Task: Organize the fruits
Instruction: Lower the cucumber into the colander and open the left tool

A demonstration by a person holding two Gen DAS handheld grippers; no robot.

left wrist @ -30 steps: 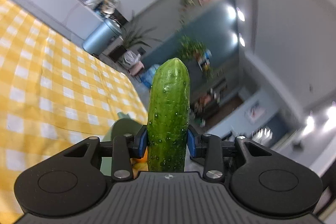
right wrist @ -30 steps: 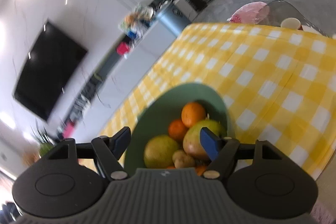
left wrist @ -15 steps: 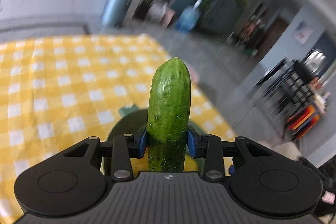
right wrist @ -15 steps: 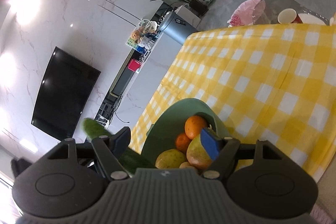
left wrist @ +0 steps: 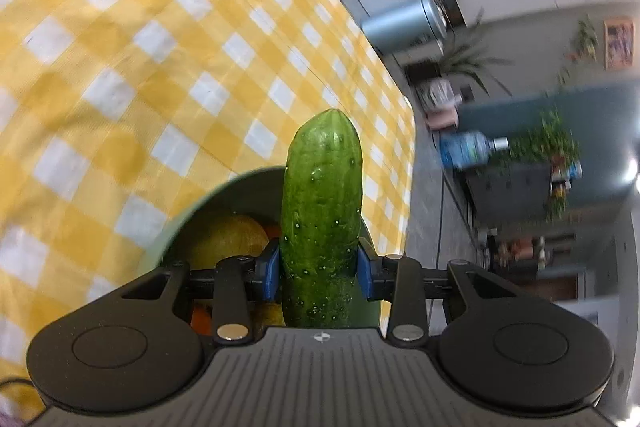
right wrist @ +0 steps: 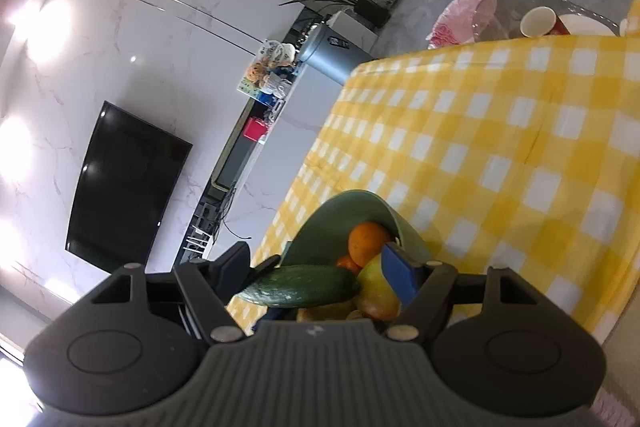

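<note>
Left hand-held gripper (left wrist: 318, 275) clamps a cucumber (left wrist: 322, 211) over the green bowl (left wrist: 192, 215); right hand-held gripper (right wrist: 316, 267) holds nothing.

Left: blue pads (left wrist: 271, 273) pressed on both sides of the cucumber near its lower end, rest of it sticking out forward past the fingers. Bowl sits on the yellow-and-white checked counter (left wrist: 140, 47) near its edge, with a yellow-green fruit (left wrist: 228, 239) and orange ones inside. Right: jaws stand moderately wide apart, nothing between the pads, hovering just short of the bowl. In the right wrist view the cucumber lies roughly level across the bowl's near side, above the oranges (right wrist: 366, 241) and a yellow-green fruit; whether it touches them, can't tell.
</note>
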